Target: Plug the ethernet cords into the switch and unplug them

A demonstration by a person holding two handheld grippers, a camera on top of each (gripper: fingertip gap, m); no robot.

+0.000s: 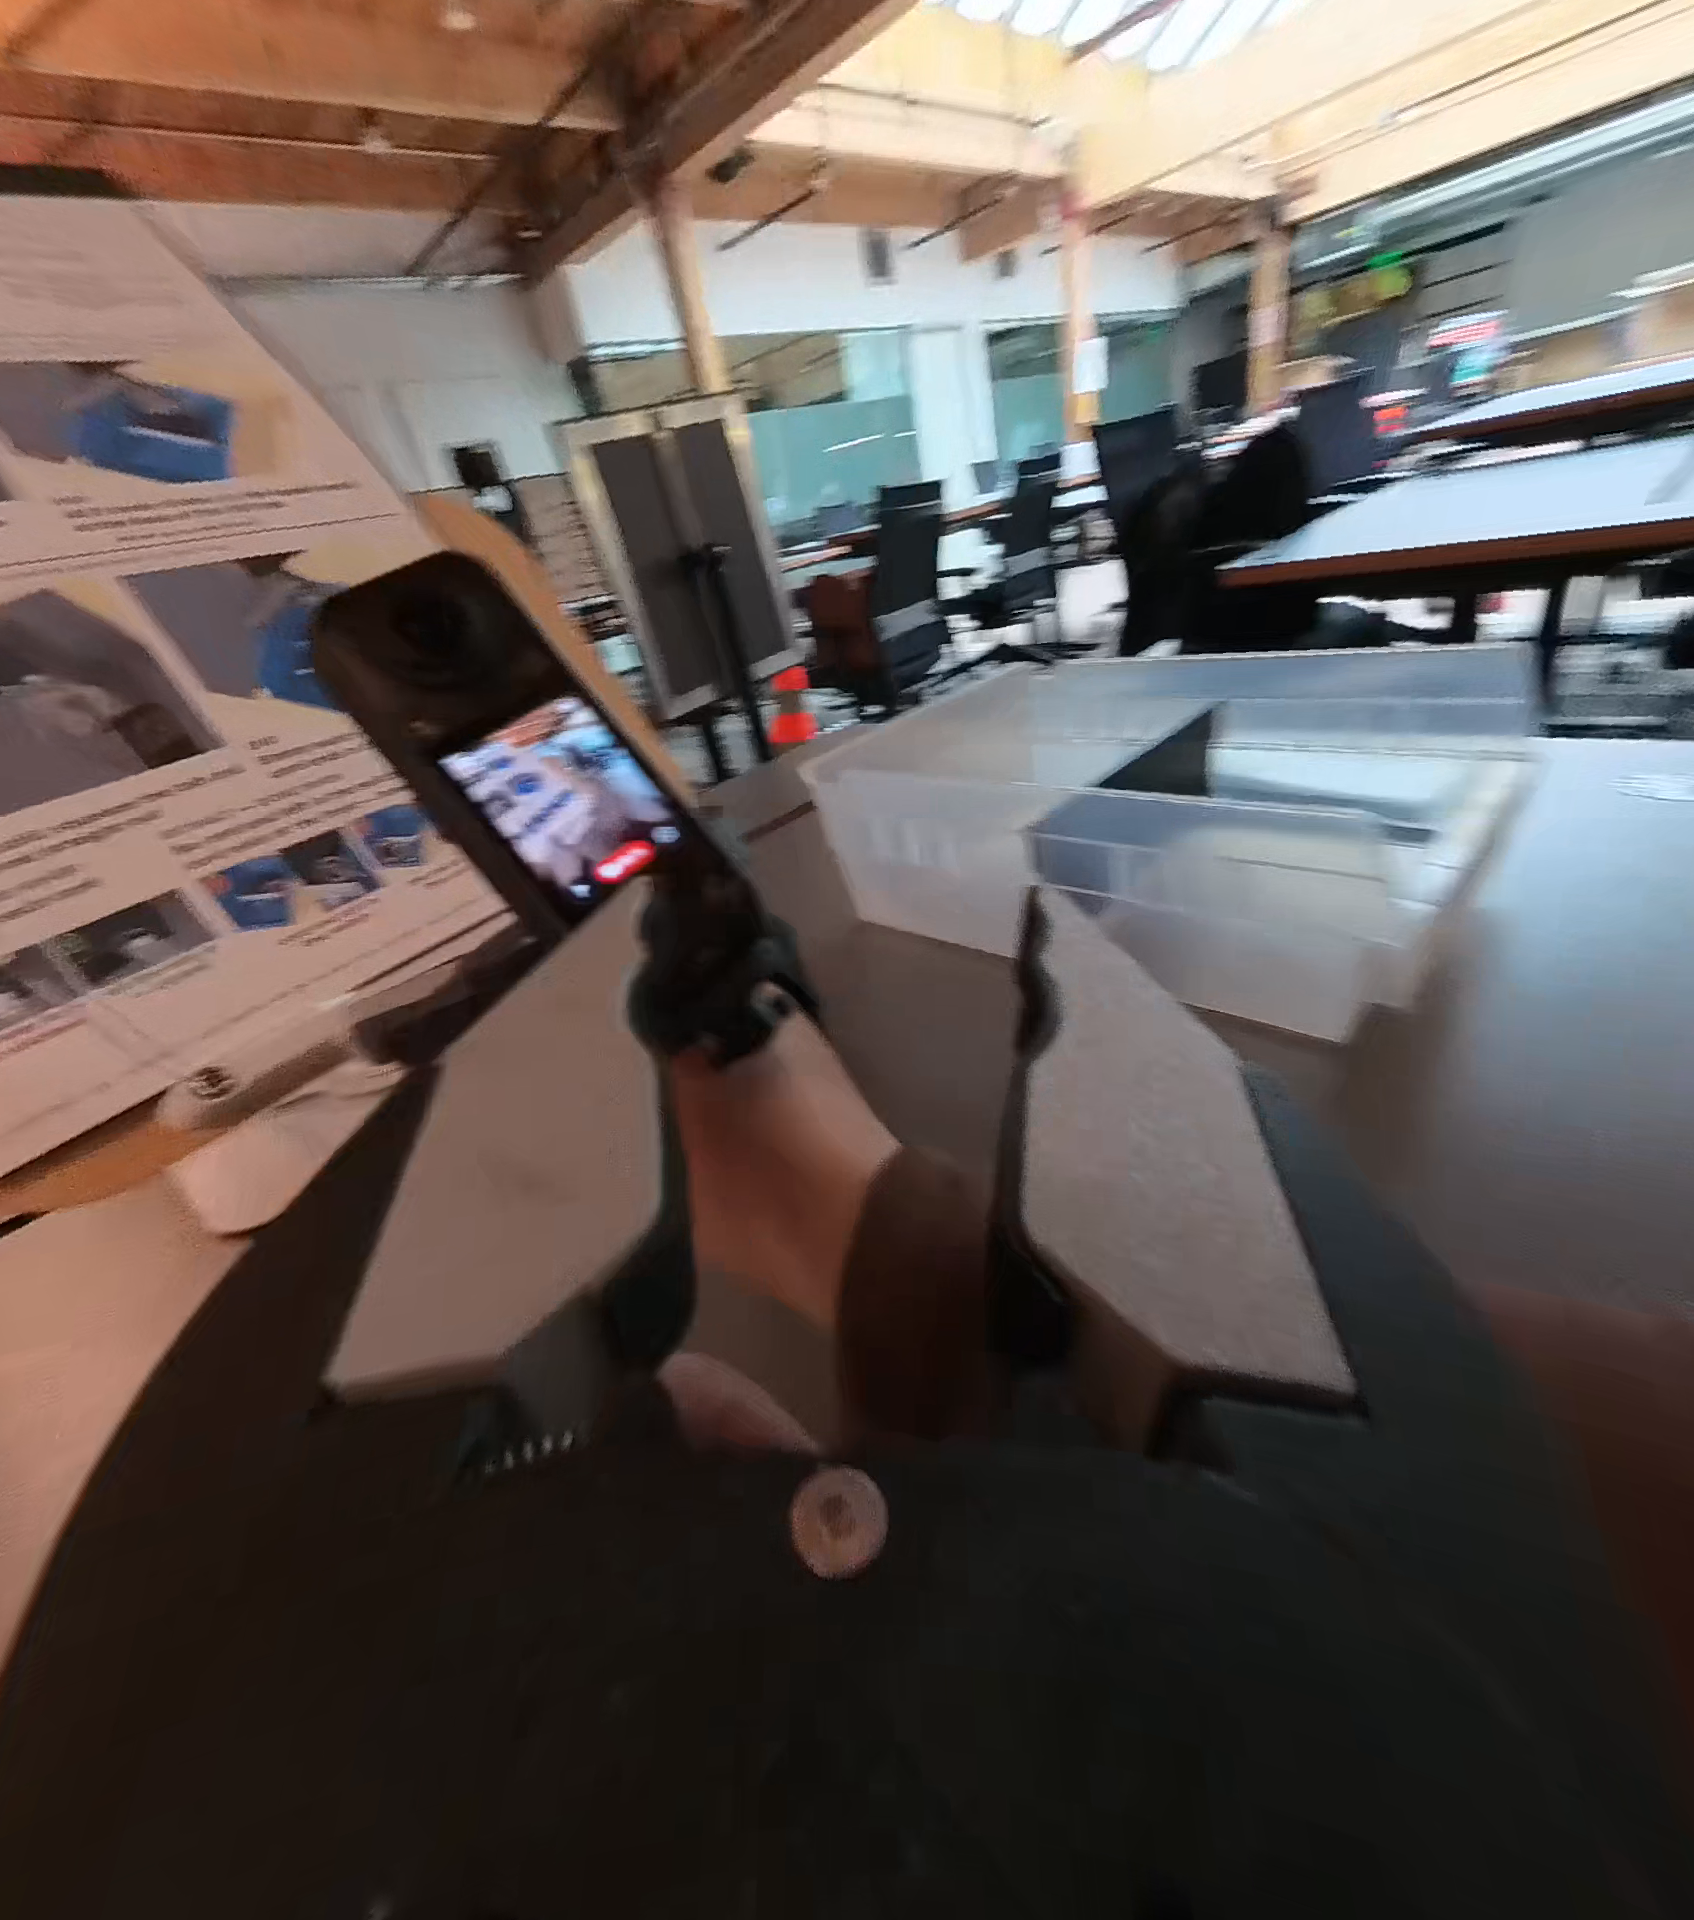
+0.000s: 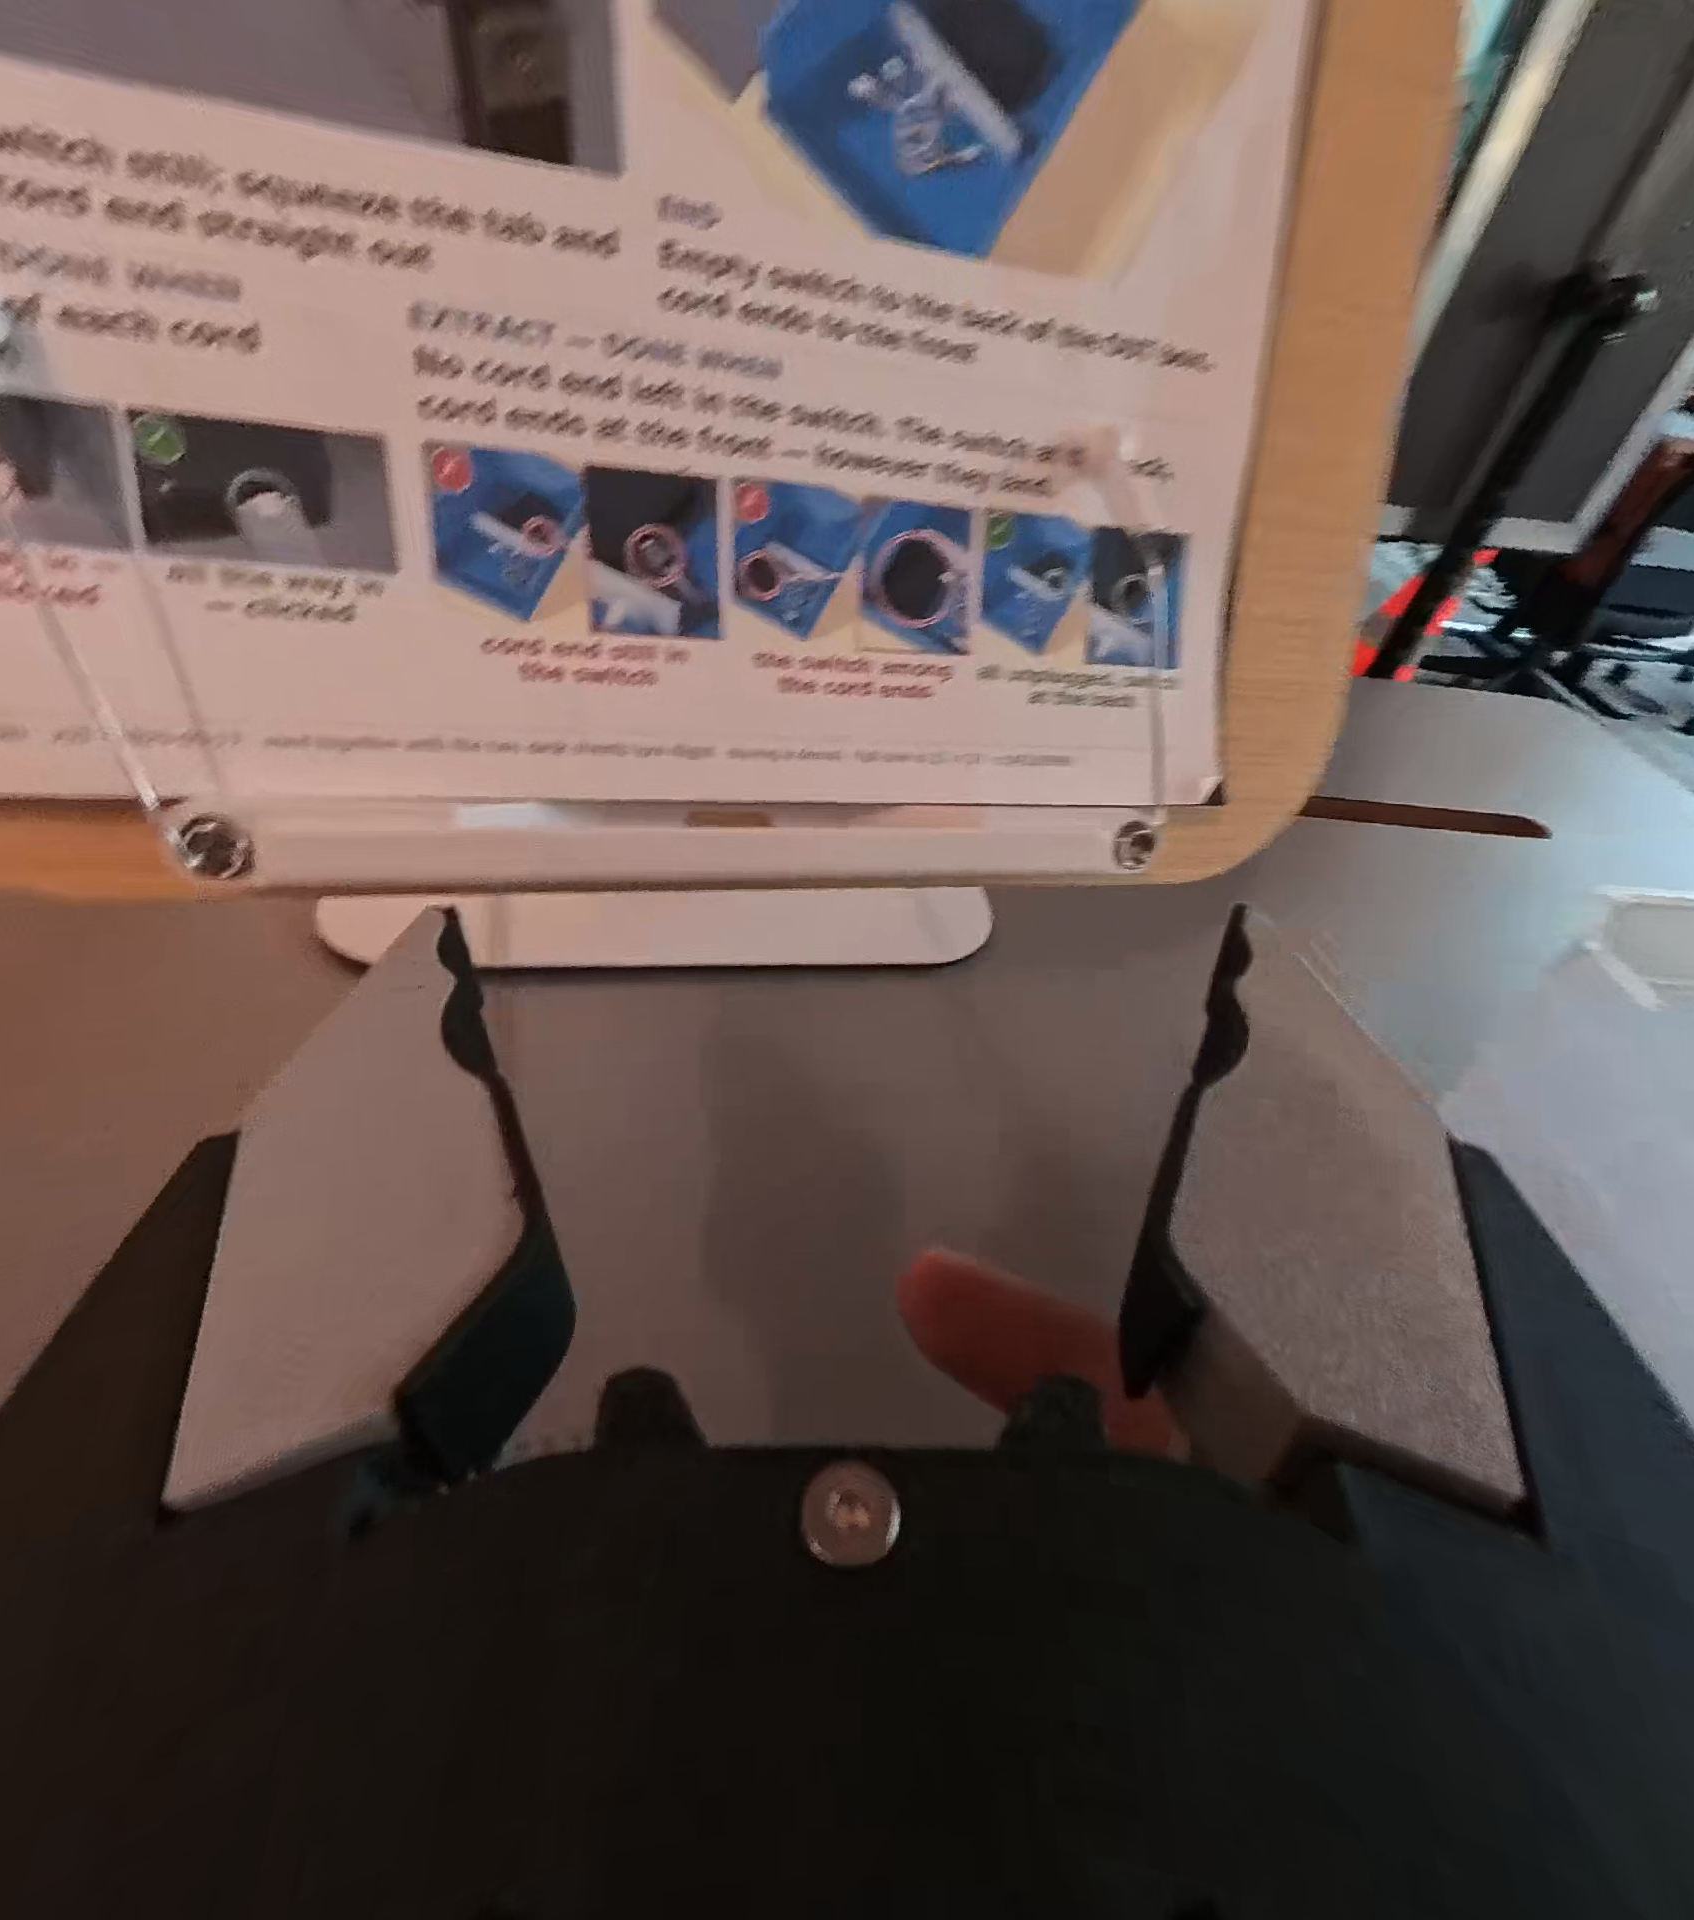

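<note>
Left wrist view: the left gripper point(image 1: 853, 935) has its jaws apart and empty, lifted toward clear bins point(image 1: 1186, 821) at one o'clock, likely awaiting work.

Right wrist view: the right gripper point(image 2: 843, 925) is spread and empty, facing the instruction sheet point(image 2: 552, 416) at twelve o'clock. Switch and cords are unseen.

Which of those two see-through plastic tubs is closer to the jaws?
The smaller clear tub. It sits in front, just beyond the right-hand jaw tip, while the larger tub stretches behind it and off to the left.
</note>
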